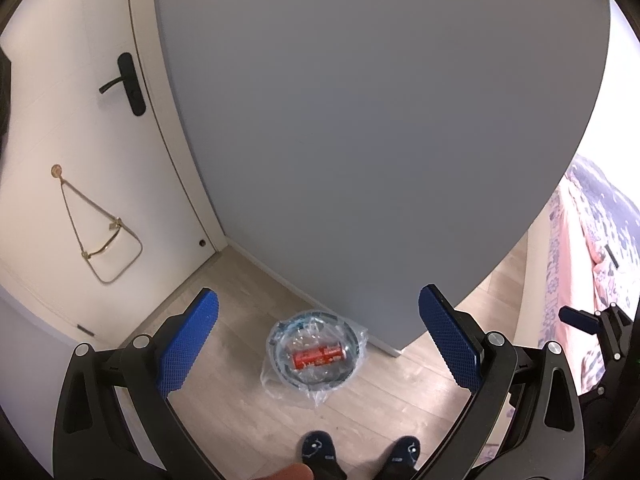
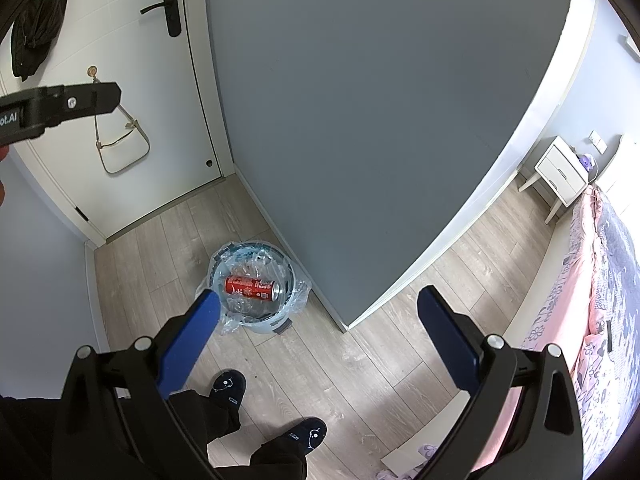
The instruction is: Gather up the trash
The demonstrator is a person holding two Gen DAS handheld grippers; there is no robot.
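Left gripper (image 1: 318,338): jaws spread wide, nothing between the blue pads. Right gripper (image 2: 320,330): likewise wide open and empty.

Bin (image 1: 316,360) stands on the wood floor (image 1: 248,412), far side of the person's slippers (image 1: 318,446), against the near corner of the grey wall panel (image 1: 360,120). Clear liner bag (image 1: 276,376) is draped over its rim, slack spilling to the floor at the near side.

One red can (image 1: 318,357) lies on its side inside the lined bin; long axis runs left to right across the opening, open end to the right in the right wrist view. Nothing else visible inside.

Key relation: bin lies below and ahead of both grippers, centred between the left pads, left of centre for the right. Left gripper looks better lined up. Can counts as already collected. Loose trash elsewhere: none seen, except pale scraps (image 2: 404,458) at the near floor by the bed (image 2: 600,320), unclear what.
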